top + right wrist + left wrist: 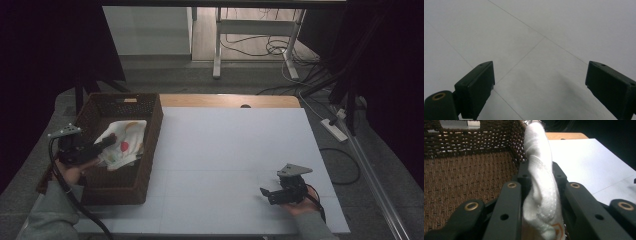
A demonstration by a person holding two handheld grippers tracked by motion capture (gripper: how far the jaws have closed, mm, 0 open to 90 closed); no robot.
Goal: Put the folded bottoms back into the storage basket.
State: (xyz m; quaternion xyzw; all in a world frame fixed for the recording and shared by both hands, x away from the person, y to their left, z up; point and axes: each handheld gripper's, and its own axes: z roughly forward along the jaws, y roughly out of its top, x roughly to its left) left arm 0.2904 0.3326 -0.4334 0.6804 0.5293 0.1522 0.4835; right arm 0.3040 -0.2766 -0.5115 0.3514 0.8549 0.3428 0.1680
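Step in hand: cloth (122, 142) pinched inside wicker basket (145, 170), at left of white surface (235, 165); judged the lift-out stage, cloth not yet clear of the rim.

Left claw (107, 141): pressed together on the cloth; in the left gripper view (539, 195), white fabric bunched tight between the jaws and standing up ahead of them in a ridge.

Cloth, location: in the basket, toward its right wall, partly spread over the woven floor; white, with red and orange print (pattern too small to read).

Cloth, condition: crumpled, soft, likely to trail and drag when raised.

Right claw (264, 192): spread wide, nothing between the jaws; held low over the near right part of the surface, well apart from the basket. Right gripper view (534, 82): bare white sheet with faint seams under the gap.

Basket: dark brown, rectangular, handle slot in far wall; sits at the left edge of the surface.

Next move, judged: raise the left claw high enough for the hanging fabric to pass the right wall, then carry it over to open surface.

Risk, judged: loose corner snagging on the weave or tipping the basket (light, unanchored).

Right claw, role ahead: available to take a free corner once the cloth arrives.
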